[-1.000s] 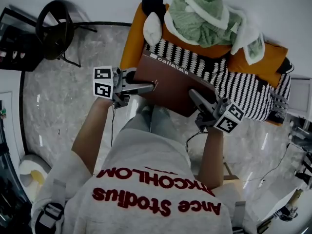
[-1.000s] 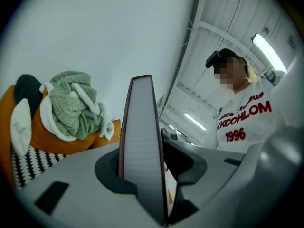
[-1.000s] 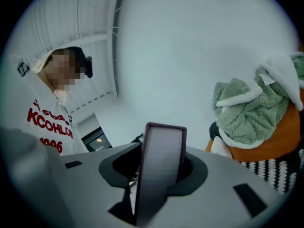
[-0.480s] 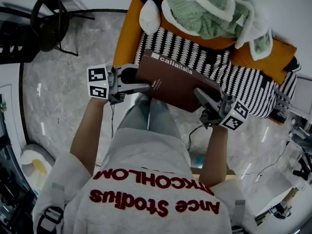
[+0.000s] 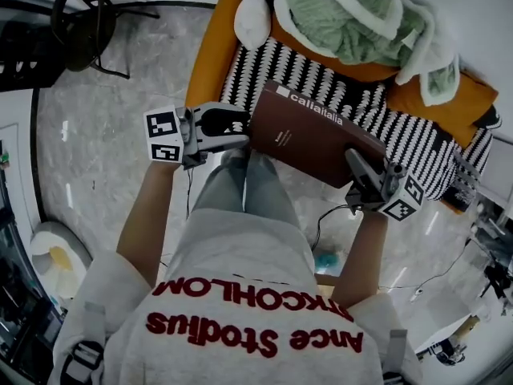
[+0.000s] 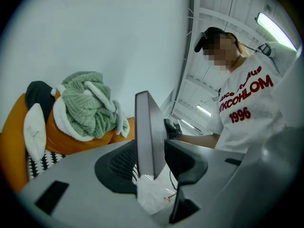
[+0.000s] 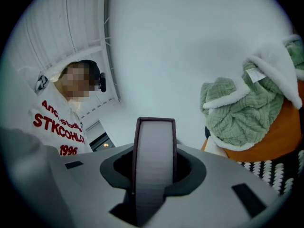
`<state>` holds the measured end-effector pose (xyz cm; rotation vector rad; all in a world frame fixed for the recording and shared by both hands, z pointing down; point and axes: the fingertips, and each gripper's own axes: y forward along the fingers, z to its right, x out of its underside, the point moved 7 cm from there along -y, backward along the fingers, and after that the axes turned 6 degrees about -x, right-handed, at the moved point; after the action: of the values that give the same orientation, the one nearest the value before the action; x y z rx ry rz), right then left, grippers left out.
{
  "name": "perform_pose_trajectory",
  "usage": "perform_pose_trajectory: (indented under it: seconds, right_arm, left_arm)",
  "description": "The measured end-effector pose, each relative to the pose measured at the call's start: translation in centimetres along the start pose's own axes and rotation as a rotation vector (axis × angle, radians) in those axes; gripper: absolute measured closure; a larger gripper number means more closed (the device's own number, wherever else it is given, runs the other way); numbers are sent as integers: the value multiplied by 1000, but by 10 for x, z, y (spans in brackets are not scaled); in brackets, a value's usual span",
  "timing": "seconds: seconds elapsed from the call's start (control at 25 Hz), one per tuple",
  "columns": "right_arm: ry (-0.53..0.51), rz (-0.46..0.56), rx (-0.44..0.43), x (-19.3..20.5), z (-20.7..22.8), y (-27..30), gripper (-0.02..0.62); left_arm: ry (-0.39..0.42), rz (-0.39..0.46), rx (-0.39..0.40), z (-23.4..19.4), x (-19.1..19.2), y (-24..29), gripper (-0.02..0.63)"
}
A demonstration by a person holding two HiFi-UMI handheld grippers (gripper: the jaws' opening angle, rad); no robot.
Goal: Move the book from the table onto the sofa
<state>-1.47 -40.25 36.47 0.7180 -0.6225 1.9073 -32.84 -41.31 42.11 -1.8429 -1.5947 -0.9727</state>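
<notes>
A dark brown book [image 5: 313, 131] hangs tilted over the front edge of the striped sofa seat [image 5: 417, 143], held by its two short ends. My left gripper [image 5: 243, 132] is at the book's left end. In the left gripper view the book's edge [image 6: 145, 132] stands upright between both pads; these jaws have just been opening a little, and the pads still touch it. My right gripper [image 5: 353, 160] clamps the right end. In the right gripper view the book [image 7: 154, 165] fills the gap, and those jaws have just been closing on it.
The sofa has an orange arm [image 5: 210, 54], and a green knit blanket [image 5: 345, 14] and a white cushion [image 5: 251, 18] are piled at its back. A black chair [image 5: 80, 22] stands on the marble floor at the upper left. A cable [image 5: 321, 223] trails below the right arm.
Both grippers and the book have shifted right in the head view, further over the striped seat, and a little lower. The book stays between both pairs of jaws.
</notes>
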Motion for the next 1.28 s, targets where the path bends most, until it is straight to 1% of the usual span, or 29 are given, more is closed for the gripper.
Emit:
perform_pose_trajectory:
  seconds: [0.08,0.16,0.28,0.44,0.52,0.68,0.84,0.96,1.04,1.12,1.2,1.28]
  right_arm:
    - [-9,-13,43,-2,10,-5,436]
    - [-6,-25,77,1,20,-2,436]
    - [13,-17,156,14,43,10,436]
    - [52,53,315,38,80,26,436]
    - [48,80,383,51,95,35,436]
    - [78,141,509,79,123,48,436]
    - [137,257,622,106,157,51,436]
    - [209,381,704,130,182,53,436]
    - [271,471,748,147,200,54,436]
    - [334,550,766,165,216,54,436]
    - [387,623,776,181,233,52,436]
    - [420,688,804,195,249,46,436]
  left_arm:
    - [17,18,-40,-7,-3,-7,428]
    - [62,19,-66,-8,-6,-10,430]
    - [128,15,-111,-8,-9,-7,468]
    - [186,4,-207,-14,-5,0,546]
    - [204,12,-250,-18,-3,4,558]
    - [202,68,-323,-28,0,9,566]
    - [207,107,-401,-42,7,9,583]
    - [209,148,-459,-53,10,7,588]
    - [215,179,-473,-57,11,10,589]
    - [211,217,-490,-58,14,13,589]
    - [206,219,-514,-61,24,11,589]
    - [187,212,-536,-65,33,10,589]
